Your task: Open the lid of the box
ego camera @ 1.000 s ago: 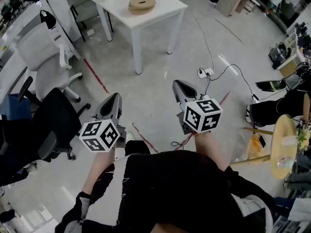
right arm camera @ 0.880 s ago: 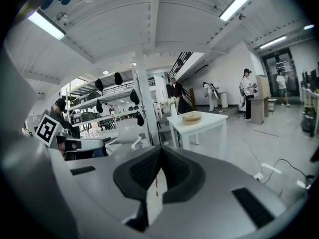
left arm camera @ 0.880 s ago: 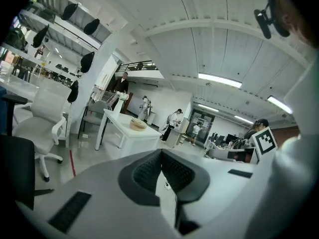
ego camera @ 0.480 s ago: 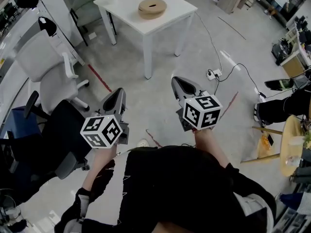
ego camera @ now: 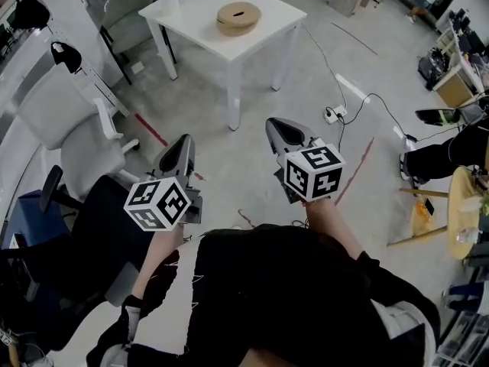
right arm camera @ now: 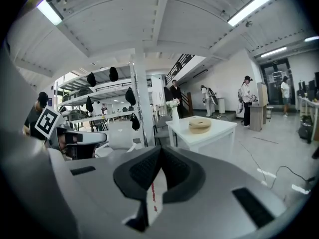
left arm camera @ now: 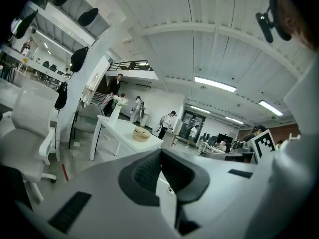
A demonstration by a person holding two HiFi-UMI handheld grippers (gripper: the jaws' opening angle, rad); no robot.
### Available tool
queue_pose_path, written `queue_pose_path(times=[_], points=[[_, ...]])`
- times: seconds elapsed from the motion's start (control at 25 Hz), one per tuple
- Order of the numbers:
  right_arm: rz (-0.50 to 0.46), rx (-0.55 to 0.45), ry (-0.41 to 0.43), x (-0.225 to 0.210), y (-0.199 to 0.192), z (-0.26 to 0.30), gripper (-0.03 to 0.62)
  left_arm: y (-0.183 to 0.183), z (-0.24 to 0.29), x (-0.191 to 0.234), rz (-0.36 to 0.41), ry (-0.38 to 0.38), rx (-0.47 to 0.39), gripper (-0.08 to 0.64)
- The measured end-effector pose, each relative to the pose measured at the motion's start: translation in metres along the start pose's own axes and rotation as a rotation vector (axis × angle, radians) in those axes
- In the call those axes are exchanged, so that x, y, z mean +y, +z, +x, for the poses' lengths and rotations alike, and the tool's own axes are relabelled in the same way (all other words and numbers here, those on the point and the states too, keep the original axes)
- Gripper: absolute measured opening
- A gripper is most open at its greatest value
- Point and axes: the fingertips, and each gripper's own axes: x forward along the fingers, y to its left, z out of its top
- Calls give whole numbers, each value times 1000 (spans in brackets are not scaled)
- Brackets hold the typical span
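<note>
While both claws hang over the floor in front of the person, the box sits well apart from them at twelve o'clock, near the middle of the white counter. The left claw is clenched with its pads pressed together on nothing. The right claw is clenched and empty too.

The box is low, round and tan, with a small opening at the centre of its lid. It looks like thin wood or pressed card, so it is probably light and stiff rather than fragile. A box this light may slide on the smooth counter or lift whole with its lid. The likely hold is one claw across the lid's rim at three or nine o'clock, pulling up. The other claw can pin the lower wall on the opposite side.
</note>
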Motion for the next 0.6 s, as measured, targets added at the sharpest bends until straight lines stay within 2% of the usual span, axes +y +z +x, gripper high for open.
queue_pose_path(times=[0.24,0.44,0.6], points=[[81,69,-3,0,-28,10,5,-27,6,8,-21,-9,70,11],[73,71,4,-4,-19,31,5,-25,12,27,-56,6,73,11],[28,70,28,-7,-6,56,5,-17,21,45,-49,46,77,11]])
